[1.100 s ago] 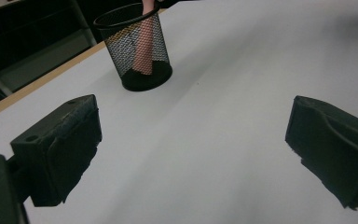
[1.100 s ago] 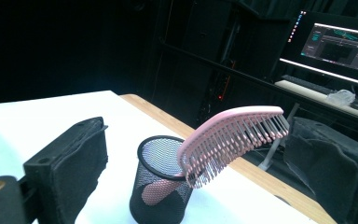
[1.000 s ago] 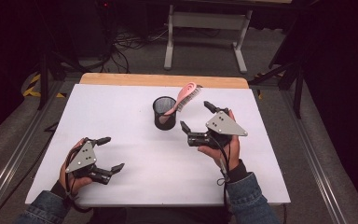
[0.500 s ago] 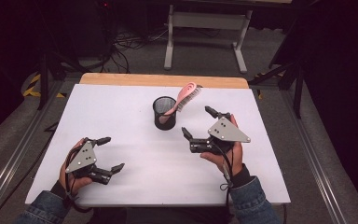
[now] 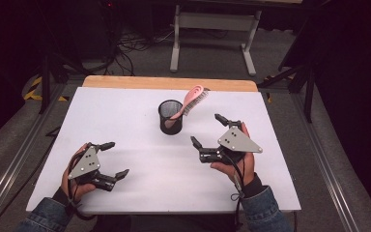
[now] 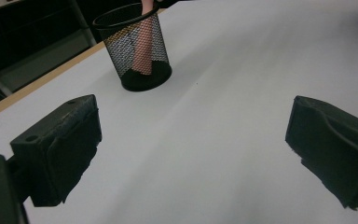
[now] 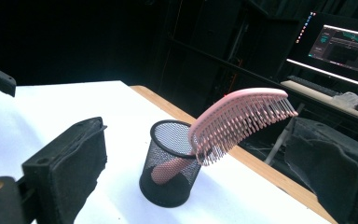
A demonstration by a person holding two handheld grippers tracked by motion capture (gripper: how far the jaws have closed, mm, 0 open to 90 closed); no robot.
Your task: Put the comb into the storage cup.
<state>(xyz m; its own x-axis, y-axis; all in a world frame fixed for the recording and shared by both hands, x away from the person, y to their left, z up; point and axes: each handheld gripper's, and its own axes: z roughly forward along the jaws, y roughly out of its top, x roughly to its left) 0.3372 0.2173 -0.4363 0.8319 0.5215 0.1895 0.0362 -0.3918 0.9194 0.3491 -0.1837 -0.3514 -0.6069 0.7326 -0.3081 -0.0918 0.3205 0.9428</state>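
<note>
A: Since a second ago the right gripper [image 5: 211, 129] has drawn back from the cup toward the lower right of the high view; the left gripper [image 5: 110, 159] sits where it was, at the lower left.

B: And the brush?

A: The pink hairbrush [image 5: 192, 99] stands handle-down in the black mesh cup [image 5: 170, 117], just above the centre of the high view. It leans, with its bristled head poking out over the rim toward the upper right. Nothing touches it.

B: Are the jaws closed on anything?

A: No. Both grippers have their jaws spread wide with nothing between them. In the right gripper view the cup [image 7: 169, 162] and brush [image 7: 240, 120] sit in the middle of the frame, framed by the two black jaws but well beyond them. In the left gripper view the cup [image 6: 135, 47] is at the upper left, with the brush handle [image 6: 142, 53] visible through the mesh.

B: What are they resting on?

A: The white table [image 5: 125, 116]. The cup stands on it; the person's hands hold both grippers low over it, well apart from each other.
</note>
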